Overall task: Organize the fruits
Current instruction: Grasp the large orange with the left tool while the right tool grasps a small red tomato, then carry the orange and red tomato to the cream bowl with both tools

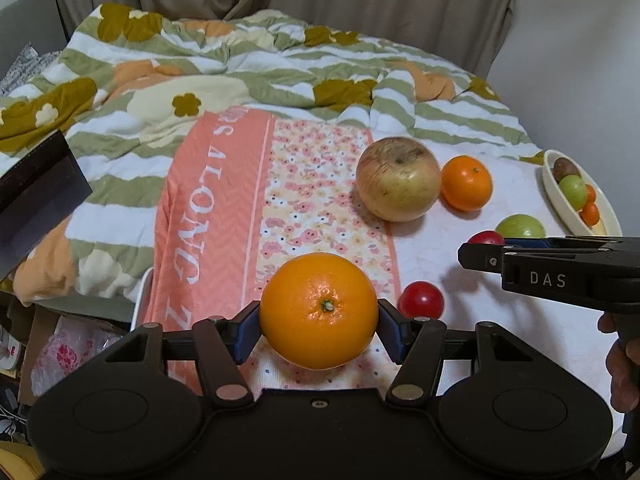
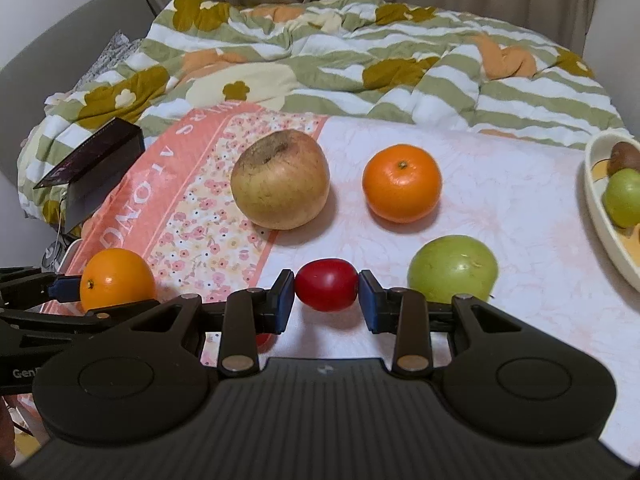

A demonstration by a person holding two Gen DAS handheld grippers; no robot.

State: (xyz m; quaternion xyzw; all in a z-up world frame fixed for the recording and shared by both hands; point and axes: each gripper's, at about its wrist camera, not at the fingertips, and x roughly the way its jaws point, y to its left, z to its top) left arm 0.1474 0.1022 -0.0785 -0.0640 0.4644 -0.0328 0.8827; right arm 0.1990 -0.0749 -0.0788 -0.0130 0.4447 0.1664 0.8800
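My left gripper [image 1: 319, 326] is shut on a large orange [image 1: 319, 310], held over the peach cloth; it also shows in the right wrist view [image 2: 116, 278]. My right gripper [image 2: 326, 300] is shut on a small red fruit [image 2: 327, 290], also visible in the left wrist view [image 1: 486, 237]. On the cloth lie a big yellowish apple [image 2: 280, 179], a second orange [image 2: 401, 182], a green fruit [image 2: 452, 268] and another red fruit [image 1: 421, 300]. A cream oval dish [image 2: 604, 220] at the right holds several small fruits.
A striped floral quilt [image 1: 240, 64] is bunched behind the cloth. A dark box [image 2: 96, 164] stands at the left edge. Curtains hang at the back. A plastic bag [image 1: 68, 356] lies low on the left.
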